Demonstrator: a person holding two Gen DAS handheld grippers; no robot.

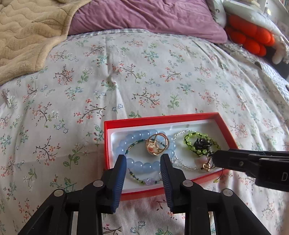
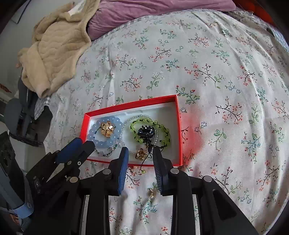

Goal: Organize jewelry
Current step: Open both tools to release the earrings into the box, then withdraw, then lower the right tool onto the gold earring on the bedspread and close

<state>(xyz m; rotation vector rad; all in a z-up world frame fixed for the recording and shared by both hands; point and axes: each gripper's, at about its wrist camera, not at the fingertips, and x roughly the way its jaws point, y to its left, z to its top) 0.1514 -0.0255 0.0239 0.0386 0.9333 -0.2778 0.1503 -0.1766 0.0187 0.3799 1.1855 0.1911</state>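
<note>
A red box (image 1: 162,118) (image 2: 130,105) with a white liner lies on the flowered bedsheet. In it are a blue bead bracelet (image 1: 137,165) (image 2: 113,120) with a gold ring (image 1: 157,144) (image 2: 107,129) on top, a green bead bracelet (image 1: 200,142) (image 2: 164,129), a black ornament (image 2: 146,132) and a small gold charm (image 1: 206,166) (image 2: 140,153). My left gripper (image 1: 143,157) (image 2: 84,144) is open over the blue bracelet at the box's near left end. My right gripper (image 2: 140,151) (image 1: 215,159) is open at the near right edge, straddling the gold charm and a black cord without pressing them.
A small gold piece (image 2: 152,193) lies on the sheet outside the box, below my right gripper. A beige blanket (image 1: 27,36) and a purple pillow (image 1: 144,16) lie at the far end, orange plush (image 1: 249,36) at far right. The bed's edge drops off at left (image 2: 45,115).
</note>
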